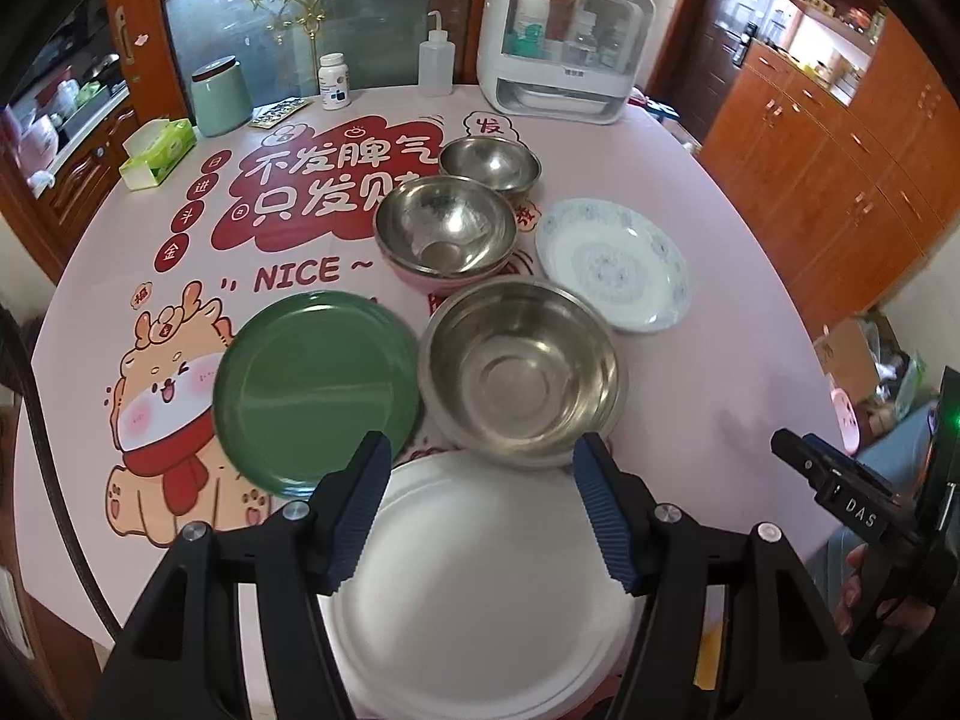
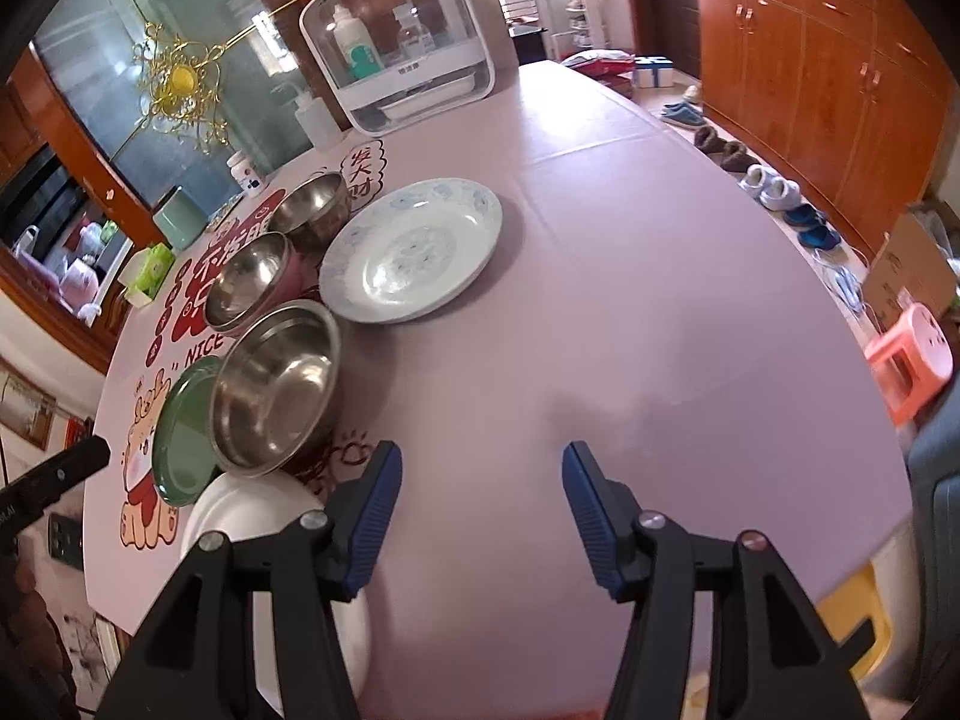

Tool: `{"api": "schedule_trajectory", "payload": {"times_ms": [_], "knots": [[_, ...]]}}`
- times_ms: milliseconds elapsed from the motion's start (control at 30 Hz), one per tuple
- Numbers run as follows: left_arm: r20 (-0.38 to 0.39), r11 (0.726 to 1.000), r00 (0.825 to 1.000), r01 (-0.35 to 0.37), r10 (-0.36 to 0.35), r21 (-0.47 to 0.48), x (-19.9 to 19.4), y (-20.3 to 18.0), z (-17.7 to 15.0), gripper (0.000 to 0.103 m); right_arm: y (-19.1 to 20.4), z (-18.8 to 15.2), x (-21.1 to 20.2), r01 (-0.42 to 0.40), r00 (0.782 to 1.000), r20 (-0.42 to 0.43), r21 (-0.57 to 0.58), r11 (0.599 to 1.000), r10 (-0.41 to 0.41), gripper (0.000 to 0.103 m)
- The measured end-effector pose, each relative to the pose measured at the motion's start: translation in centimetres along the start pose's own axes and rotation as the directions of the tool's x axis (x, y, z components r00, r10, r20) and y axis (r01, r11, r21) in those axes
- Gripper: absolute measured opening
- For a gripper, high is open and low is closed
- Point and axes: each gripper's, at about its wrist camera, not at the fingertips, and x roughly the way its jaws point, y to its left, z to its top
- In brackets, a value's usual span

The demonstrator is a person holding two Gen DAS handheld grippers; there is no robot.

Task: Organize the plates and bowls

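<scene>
White plate lies directly beneath your left gripper, jaws wide and empty; your right gripper, equally agape, hangs farther off.

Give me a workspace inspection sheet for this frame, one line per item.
Surface: round table under a pink printed cloth.
Job's things: three steel bowls, green plate, white plate, blue-patterned plate; none stacked.
Clutter: white cabinet with bottles, squeeze bottle, pill bottle, green canister, tissue box.
Grippers: left gripper open over the white plate; right gripper open over bare cloth.
Cables: dark cable at left edge.
Surroundings: wooden cabinets, shoes, pink stool.
</scene>
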Motion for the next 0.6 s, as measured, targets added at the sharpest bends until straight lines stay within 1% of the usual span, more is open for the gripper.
{"api": "schedule_trajectory", "payload": {"times_ms": [133, 333, 533, 600], "knots": [[0.005, 1.0, 1.0, -0.019, 0.02, -0.024, 0.6, -1.9, 1.2, 0.067, -1.7, 1.7, 0.7, -0.02, 1.0, -0.013, -0.027, 0.999, 0.02, 0.059], [0.007, 0.997, 0.998, -0.054, 0.055, -0.058, 1.8, -3.9, 3.2, 0.07, -3.6, 4.7, 2.0, -0.029, 0.999, -0.017, -0.064, 0.998, 0.028, 0.059], [0.012, 0.995, 0.997, -0.077, 0.078, -0.062, 2.9, -5.4, 5.7, 0.071, -5.2, 7.9, 3.1, -0.06, 0.998, -0.015, -0.076, 0.995, 0.059, 0.06], [0.013, 0.995, 0.997, -0.08, 0.081, -0.062, 3.3, -5.7, 6.5, 0.072, -5.5, 8.8, 3.6, -0.079, 0.997, -0.019, -0.075, 0.994, 0.078, 0.062]]}}
